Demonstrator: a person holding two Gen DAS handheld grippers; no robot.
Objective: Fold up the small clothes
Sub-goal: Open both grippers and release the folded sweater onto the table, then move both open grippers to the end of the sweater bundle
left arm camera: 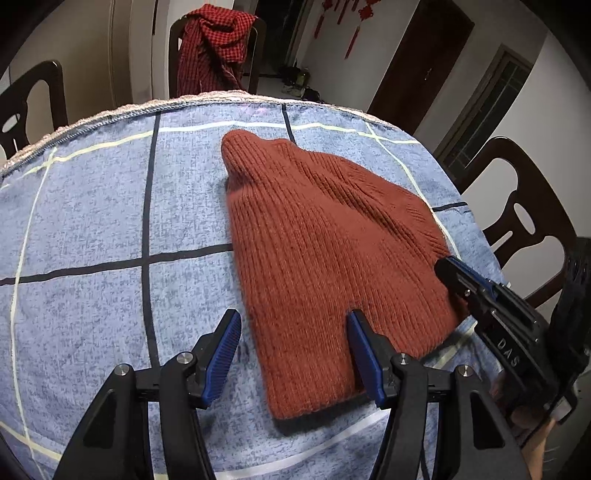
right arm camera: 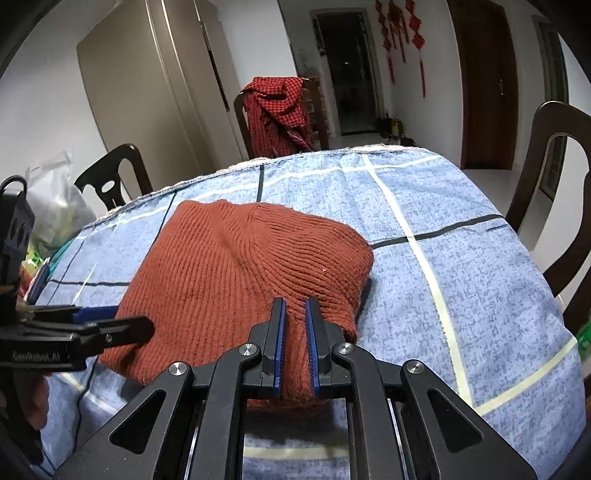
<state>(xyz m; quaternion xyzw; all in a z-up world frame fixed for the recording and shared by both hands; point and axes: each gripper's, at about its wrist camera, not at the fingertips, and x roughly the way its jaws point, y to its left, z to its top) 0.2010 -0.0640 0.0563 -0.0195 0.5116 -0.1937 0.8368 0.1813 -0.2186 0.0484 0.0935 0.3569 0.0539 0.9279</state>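
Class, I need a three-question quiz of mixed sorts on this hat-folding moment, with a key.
1. True or false: the left gripper is shut.
2. The right gripper pinches: A) the knit hat, B) the checked tablecloth, C) nothing.
3. What hangs over the chair beyond the table?

Key: 1 false, its jaws stand wide apart at the hat's near edge. 2 A. 3 a red checked cloth.

A home dining room. Dark wooden chairs (right arm camera: pixel 554 192) ring the cloth-covered surface (right arm camera: pixel 461 258). Red knot ornaments (right arm camera: pixel 402 33) hang on the far wall.
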